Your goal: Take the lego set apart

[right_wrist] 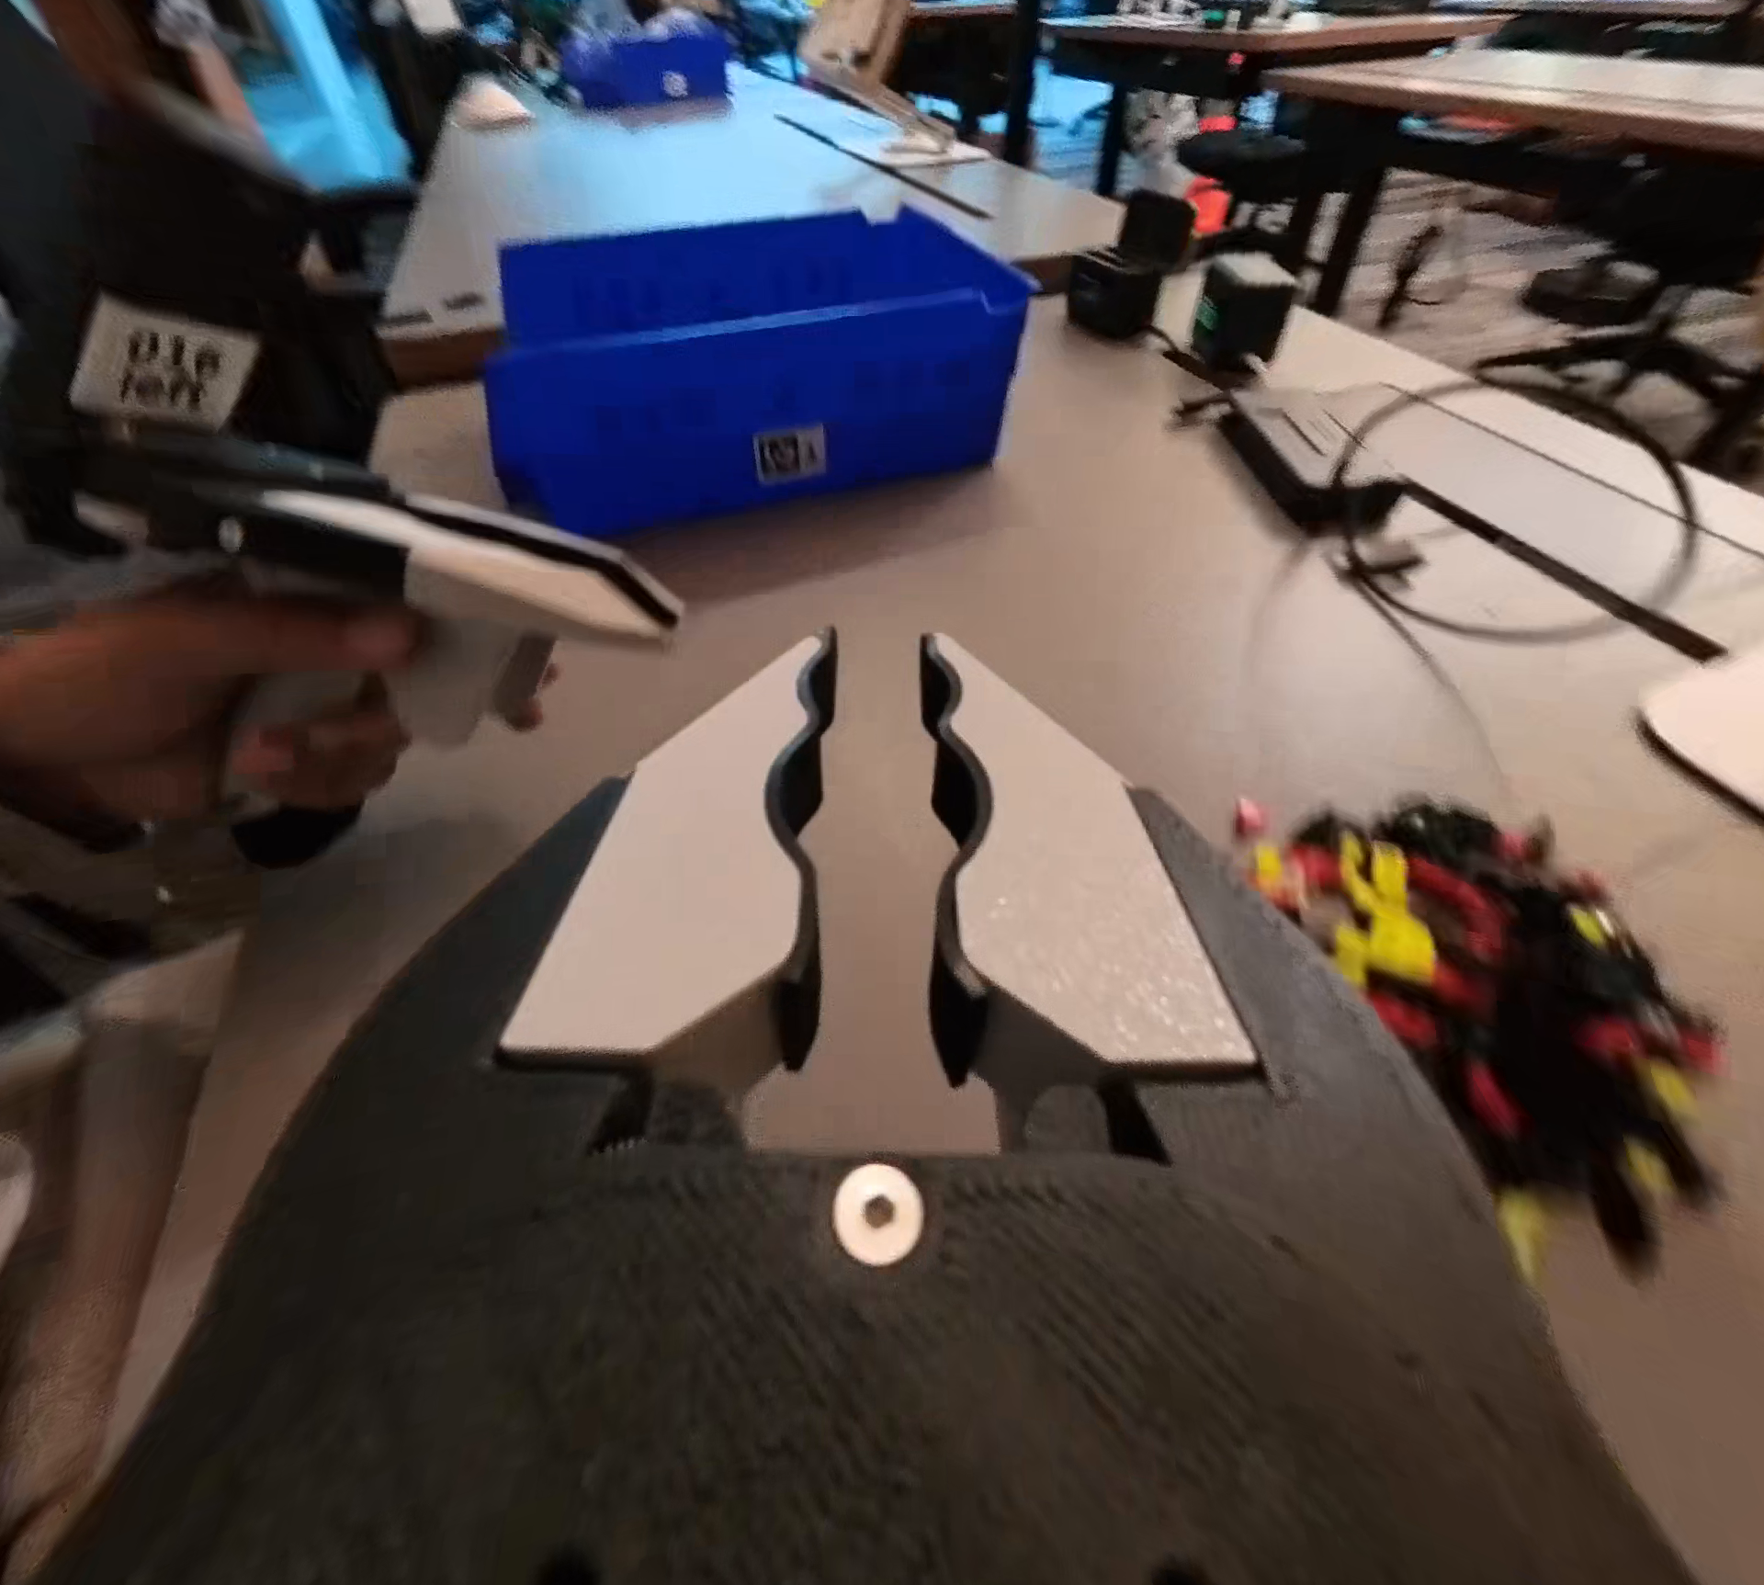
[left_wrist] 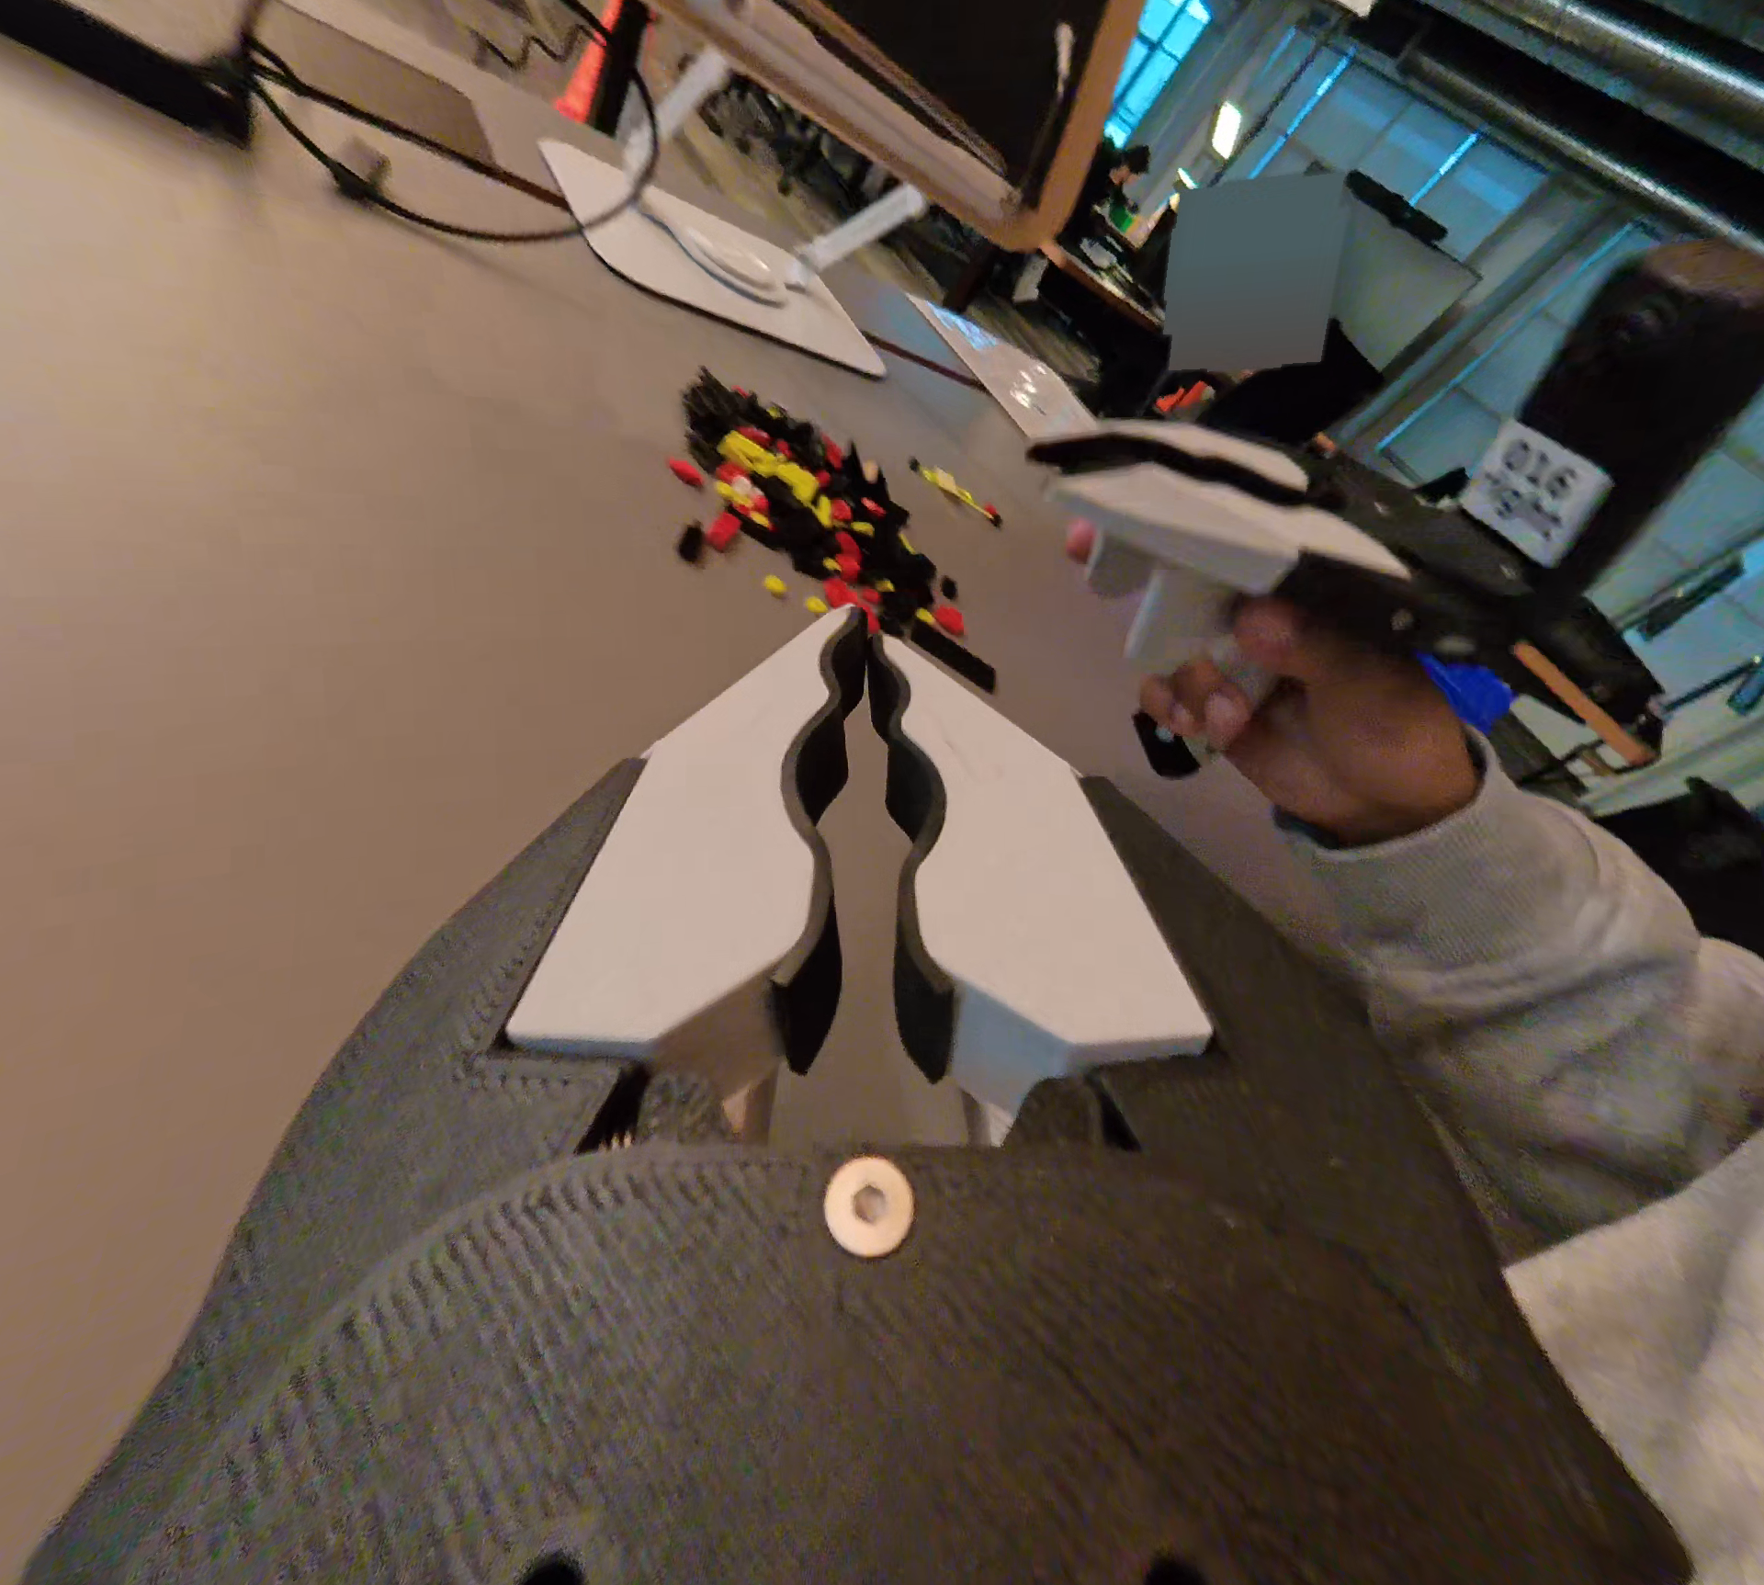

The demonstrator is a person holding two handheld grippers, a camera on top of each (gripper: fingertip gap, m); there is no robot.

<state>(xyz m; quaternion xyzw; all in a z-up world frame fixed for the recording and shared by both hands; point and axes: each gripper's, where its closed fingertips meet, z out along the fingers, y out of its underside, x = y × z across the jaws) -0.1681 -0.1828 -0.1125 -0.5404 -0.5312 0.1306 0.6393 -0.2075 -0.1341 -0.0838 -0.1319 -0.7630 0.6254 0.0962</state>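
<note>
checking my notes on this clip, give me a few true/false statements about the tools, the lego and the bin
1. The left tool is shut with nothing between its fingers. True.
2. The right tool grips a red brick. False: it is open and empty.
3. The lego lies as a heap of black, red and yellow pieces on the table. True.
4. The blue bin is full of bricks. False: no bricks show in it; the heap lies on the table away from it.
5. Both tools are held above the table, neither touching the lego. True.
</note>
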